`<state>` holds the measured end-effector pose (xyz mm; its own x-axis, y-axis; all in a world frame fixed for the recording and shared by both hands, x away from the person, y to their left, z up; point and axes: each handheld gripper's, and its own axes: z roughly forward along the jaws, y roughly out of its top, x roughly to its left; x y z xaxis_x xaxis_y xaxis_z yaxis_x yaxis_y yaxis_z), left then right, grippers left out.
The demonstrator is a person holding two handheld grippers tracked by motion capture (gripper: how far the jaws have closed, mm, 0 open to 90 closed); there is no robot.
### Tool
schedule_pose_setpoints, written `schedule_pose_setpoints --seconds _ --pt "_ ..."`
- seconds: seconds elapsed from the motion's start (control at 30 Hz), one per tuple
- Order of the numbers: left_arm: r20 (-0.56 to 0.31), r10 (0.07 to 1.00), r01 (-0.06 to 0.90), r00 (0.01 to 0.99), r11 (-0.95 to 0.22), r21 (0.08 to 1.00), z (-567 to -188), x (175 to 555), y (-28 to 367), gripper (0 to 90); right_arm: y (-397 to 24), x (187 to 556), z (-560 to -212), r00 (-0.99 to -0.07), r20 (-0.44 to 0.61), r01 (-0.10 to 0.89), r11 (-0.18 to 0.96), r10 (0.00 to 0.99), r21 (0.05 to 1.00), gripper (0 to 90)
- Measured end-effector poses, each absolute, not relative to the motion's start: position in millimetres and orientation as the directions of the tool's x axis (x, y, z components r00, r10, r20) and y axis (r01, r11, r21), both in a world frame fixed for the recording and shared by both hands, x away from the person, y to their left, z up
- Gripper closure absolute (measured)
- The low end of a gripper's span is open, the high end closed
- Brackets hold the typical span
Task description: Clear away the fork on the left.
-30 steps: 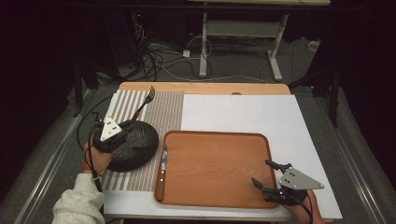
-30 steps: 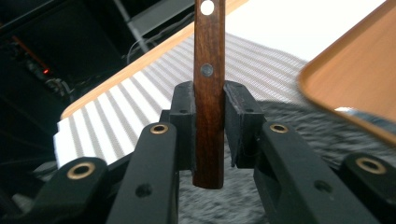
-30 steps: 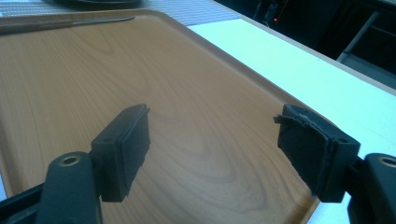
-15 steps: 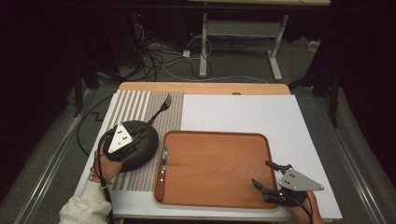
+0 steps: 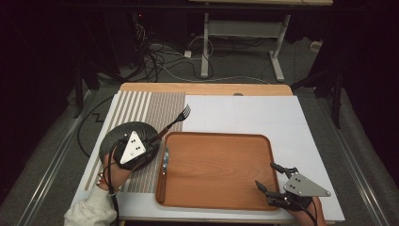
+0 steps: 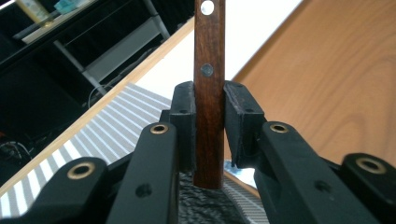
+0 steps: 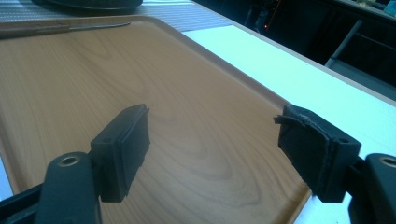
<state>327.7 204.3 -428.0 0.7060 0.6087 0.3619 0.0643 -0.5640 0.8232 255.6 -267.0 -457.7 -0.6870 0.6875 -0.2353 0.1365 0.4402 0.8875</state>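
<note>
A wooden table (image 5: 207,88) is filling the middle of the high view, with a white sheet (image 5: 263,117) covering most of its top and a striped placemat (image 5: 141,106) lying at the left of the frame; behind it, toward the top, a dark room is showing a tangle of cables (image 5: 160,56) on the floor and the grey legs of a desk frame (image 5: 240,37). A wooden tray (image 5: 216,169) is sitting in the lower centre, with a knife (image 5: 163,172) lying along its left edge and a dark round plate (image 5: 127,141) just left of it on the placemat. The left gripper (image 6: 209,121) is pinching the wooden handle of a fork (image 5: 174,123) over the plate; the fork's long axis is running diagonally, tines pointing to the upper right of the high view, clear of the tray's top-left corner. The right gripper (image 7: 215,149) is hovering over the tray's lower right corner, its jaws spread wide with nothing between them
</note>
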Motion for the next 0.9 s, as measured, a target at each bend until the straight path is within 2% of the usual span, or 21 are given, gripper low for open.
schedule_pose_setpoints --seconds 0.9 --pt "0.396 0.373 0.006 0.839 -0.734 0.68 -454 292 139 73.3 -268 256 -460 -0.684 -0.236 0.143 0.445 0.69 0.884 25.5"
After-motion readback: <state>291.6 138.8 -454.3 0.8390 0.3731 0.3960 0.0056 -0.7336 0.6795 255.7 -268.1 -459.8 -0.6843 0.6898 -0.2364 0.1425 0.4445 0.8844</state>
